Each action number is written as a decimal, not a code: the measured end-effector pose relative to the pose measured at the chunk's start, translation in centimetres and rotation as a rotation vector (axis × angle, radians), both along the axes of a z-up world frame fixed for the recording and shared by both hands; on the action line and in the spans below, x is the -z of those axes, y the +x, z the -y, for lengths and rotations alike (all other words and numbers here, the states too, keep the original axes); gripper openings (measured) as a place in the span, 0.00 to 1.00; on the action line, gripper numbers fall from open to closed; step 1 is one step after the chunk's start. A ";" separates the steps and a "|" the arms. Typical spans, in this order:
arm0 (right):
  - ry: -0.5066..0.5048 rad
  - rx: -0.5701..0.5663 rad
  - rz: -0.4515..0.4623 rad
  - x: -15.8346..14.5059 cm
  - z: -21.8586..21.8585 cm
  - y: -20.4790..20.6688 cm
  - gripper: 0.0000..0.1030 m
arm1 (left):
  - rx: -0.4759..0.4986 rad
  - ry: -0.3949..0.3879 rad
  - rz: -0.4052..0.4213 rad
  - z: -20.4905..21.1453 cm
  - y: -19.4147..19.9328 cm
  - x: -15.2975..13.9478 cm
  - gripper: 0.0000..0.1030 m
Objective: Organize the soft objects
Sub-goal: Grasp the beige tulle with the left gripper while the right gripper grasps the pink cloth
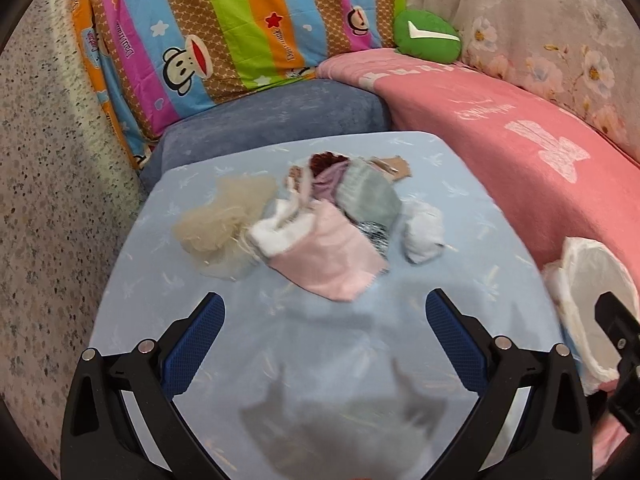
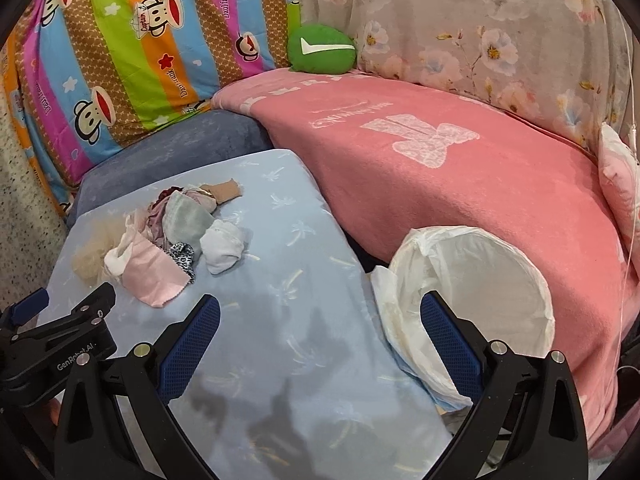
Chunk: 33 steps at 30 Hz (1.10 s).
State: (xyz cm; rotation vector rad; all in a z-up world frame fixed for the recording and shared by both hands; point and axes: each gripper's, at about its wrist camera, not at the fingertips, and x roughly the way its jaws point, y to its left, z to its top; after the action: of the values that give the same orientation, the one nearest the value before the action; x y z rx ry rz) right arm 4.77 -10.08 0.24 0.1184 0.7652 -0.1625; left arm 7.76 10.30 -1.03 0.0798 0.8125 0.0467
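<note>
Grippers, two, both sitting with jaws spread wide and nothing between them. Left gripper (image 1: 325,312) is hovering over the pale blue cushion (image 1: 460,200); one heap of soft objects (image 1: 320,216) is lying just ahead of its jaws, well apart from the blue fingers (image 1: 200,344). Countable in the heap: one cream mesh puff (image 1: 216,224) to the left, one pink cloth (image 1: 332,256) nearest the jaws, one grey-green piece (image 1: 368,196), one white bundle (image 1: 422,232) to the right, one leopard-print scrap (image 2: 182,254); further items behind are too tangled to count. Right gripper (image 2: 320,312) is pointing at the cushion's right edge; one white-lined bin (image 2: 480,280) is sitting just ahead of its right finger, mouth open. One green plush (image 1: 426,34) is resting far ahead on the pink blanket (image 1: 520,128).
</note>
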 end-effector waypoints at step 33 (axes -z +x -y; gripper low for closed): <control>0.123 -0.317 -0.113 8.5 -16.8 16.3 0.75 | -0.109 -0.229 -0.082 -16.6 13.8 7.3 0.89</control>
State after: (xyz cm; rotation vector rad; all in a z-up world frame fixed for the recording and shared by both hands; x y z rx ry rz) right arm 21.03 6.76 -8.26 0.1037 0.8967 0.1808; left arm 21.58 26.86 -8.31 -0.1795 0.8990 0.0533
